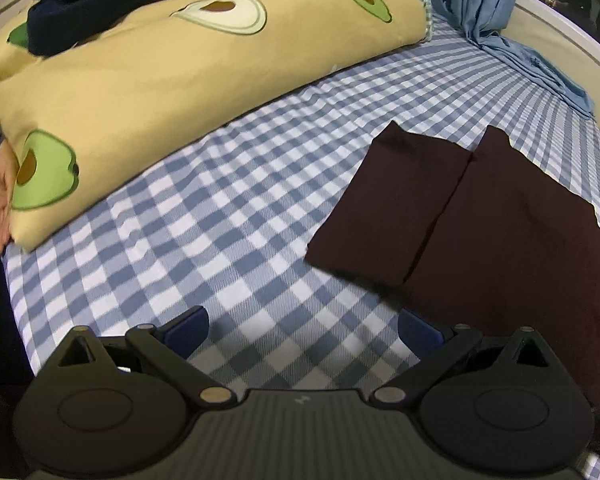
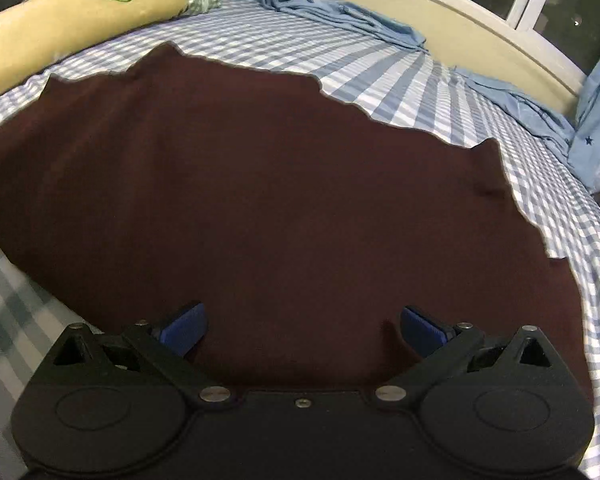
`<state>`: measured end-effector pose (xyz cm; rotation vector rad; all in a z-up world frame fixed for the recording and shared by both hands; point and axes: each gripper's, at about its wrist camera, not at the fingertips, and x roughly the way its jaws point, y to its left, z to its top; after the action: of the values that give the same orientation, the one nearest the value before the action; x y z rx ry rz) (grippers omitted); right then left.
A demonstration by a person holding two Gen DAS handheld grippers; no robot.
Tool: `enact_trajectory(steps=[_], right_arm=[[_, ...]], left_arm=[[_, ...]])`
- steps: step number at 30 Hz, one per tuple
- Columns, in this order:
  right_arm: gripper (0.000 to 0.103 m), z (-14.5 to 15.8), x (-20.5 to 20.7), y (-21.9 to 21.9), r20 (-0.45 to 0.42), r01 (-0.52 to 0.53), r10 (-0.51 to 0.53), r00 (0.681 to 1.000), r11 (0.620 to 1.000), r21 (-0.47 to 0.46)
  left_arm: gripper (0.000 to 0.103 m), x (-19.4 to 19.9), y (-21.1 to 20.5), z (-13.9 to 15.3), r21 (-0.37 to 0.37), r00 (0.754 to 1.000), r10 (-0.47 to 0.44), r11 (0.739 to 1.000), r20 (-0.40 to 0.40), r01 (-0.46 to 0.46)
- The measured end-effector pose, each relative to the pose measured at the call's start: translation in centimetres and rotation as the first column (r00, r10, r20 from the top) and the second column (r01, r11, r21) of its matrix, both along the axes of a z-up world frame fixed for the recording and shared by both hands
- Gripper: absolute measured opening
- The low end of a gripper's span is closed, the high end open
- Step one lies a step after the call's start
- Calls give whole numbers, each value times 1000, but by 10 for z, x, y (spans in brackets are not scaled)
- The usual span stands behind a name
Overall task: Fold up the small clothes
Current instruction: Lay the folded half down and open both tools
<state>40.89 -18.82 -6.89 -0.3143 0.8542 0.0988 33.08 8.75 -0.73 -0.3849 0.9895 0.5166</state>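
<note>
You see dim indoor light, a soft shadow under the left claw (image 1: 302,330), strong fisheye bending at edges, and slight blur

We count two grippers — the left gripper (image 1: 302,330) and the right gripper (image 2: 302,326), each with two blue-padded fingers set wide apart. One dark maroon garment (image 2: 260,184) lies on one checked bedsheet (image 1: 228,216). We see one yellow avocado-print quilt (image 1: 160,72), one navy cloth (image 1: 92,4) atop it, one blue curtain (image 1: 488,0) — and one bare hand (image 1: 0,200).
</note>
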Motion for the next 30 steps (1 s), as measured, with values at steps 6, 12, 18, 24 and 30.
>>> enact_trajectory(steps=[6, 12, 18, 24, 30], right_arm=[[102, -7, -16, -11, 46, 80, -85, 995, 992, 100], [102, -7, -14, -14, 31, 87, -91, 995, 990, 110], [102, -7, -11, -21, 1, 92, -93, 996, 985, 145], [102, -7, -10, -22, -7, 95, -95, 995, 985, 141], [102, -5, -2, -22, -60, 106, -99, 993, 985, 135]], left_arm=[[103, -4, -3, -2, -25, 1000, 20, 999, 2, -20], [103, -1, -5, -5, -42, 1000, 22, 999, -3, -22], [103, 6, -10, -11, -63, 1000, 9, 998, -11, -9], [103, 22, -20, -27, -169, 997, -74, 983, 13, 75], [103, 59, -26, -58, -240, 998, -68, 968, 4, 67]])
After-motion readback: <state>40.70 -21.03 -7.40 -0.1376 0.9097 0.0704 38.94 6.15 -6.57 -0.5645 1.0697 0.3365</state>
